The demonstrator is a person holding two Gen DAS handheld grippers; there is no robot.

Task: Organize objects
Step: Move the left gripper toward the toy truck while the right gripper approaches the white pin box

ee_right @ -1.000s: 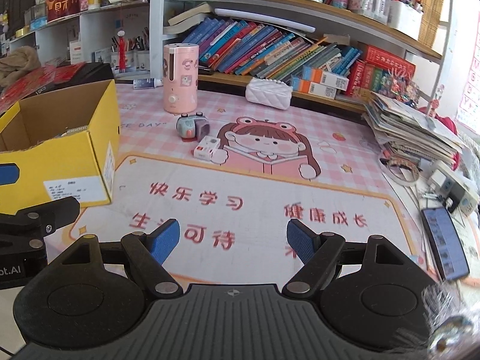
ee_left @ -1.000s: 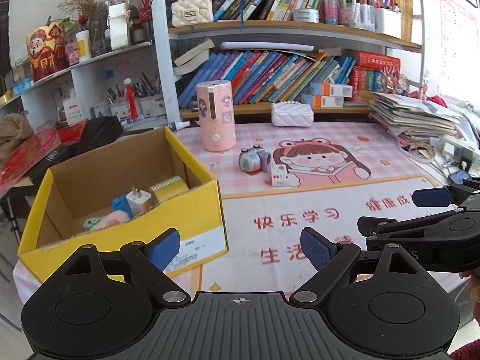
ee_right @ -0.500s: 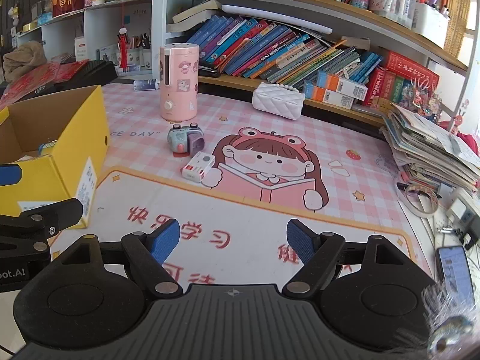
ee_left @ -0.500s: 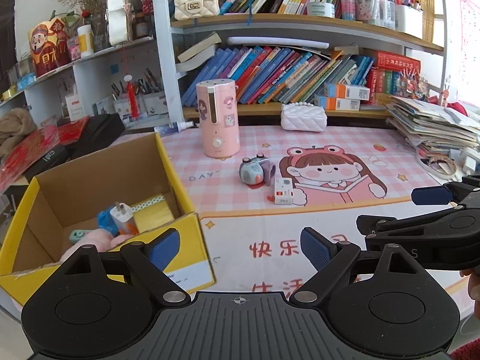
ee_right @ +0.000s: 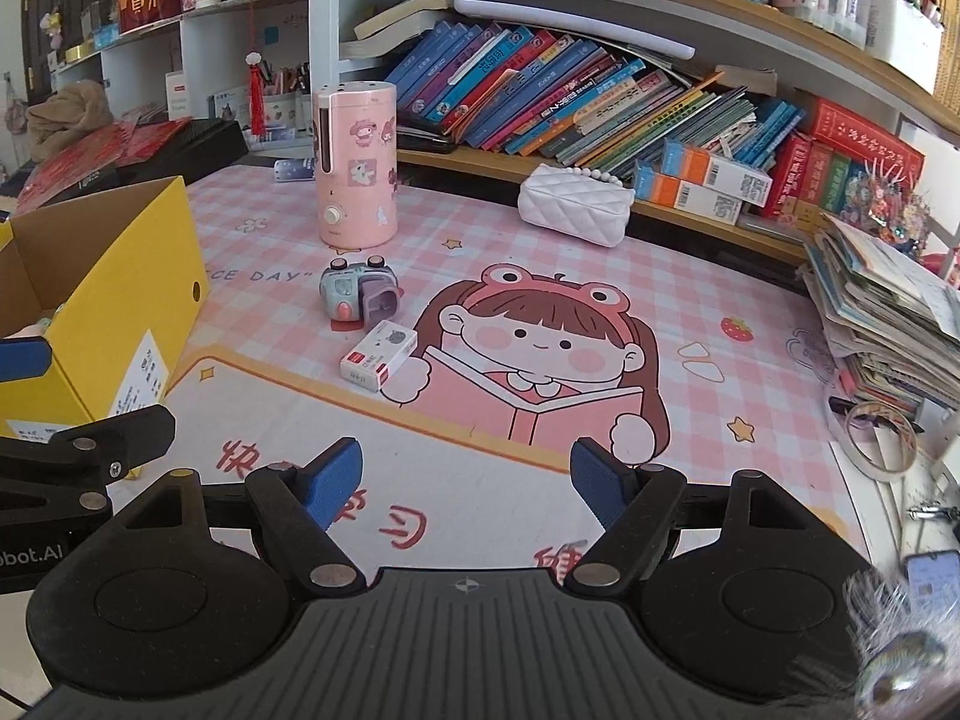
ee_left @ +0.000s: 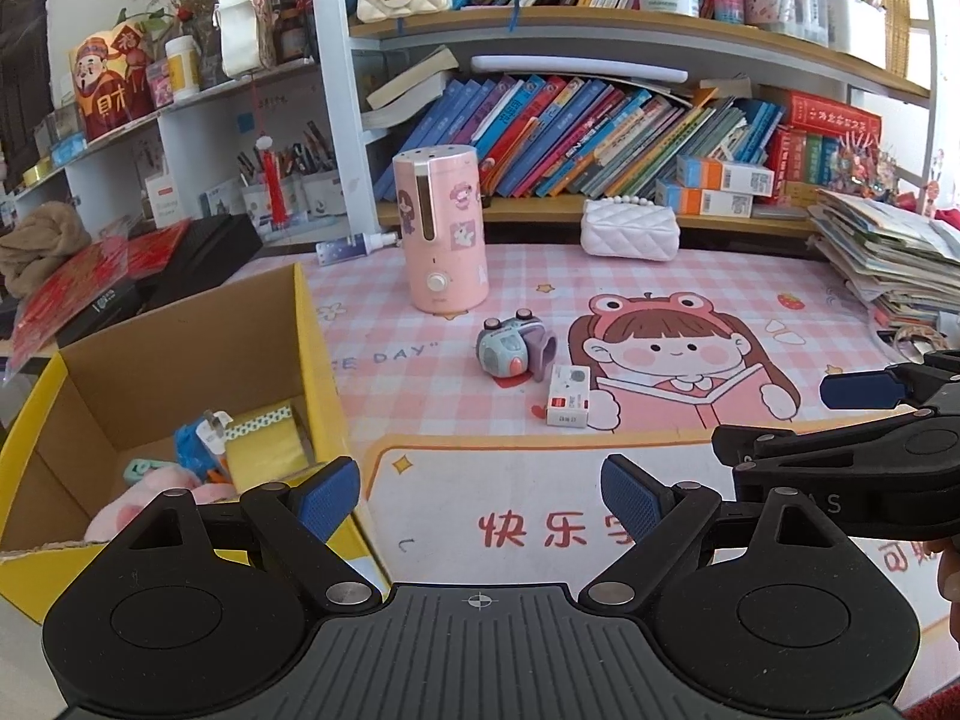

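Both tongs stand wide and hold nothing; the right gripper has just narrowed slightly. The small white box lies ahead and a little left of it, long axis slanting up-right, just beside the toy camera. The right gripper appears nearer. The yellow box holds a plug, tape, and seemingly a pink toy.

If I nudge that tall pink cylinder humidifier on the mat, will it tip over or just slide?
The tall pink cylindrical humidifier stands upright and is much taller than it is wide, so a push near its top would probably tip it. A push low down may slide it across the smooth-looking pink checked desk mat. Its plastic shell looks rigid; whether it holds water cannot be seen.
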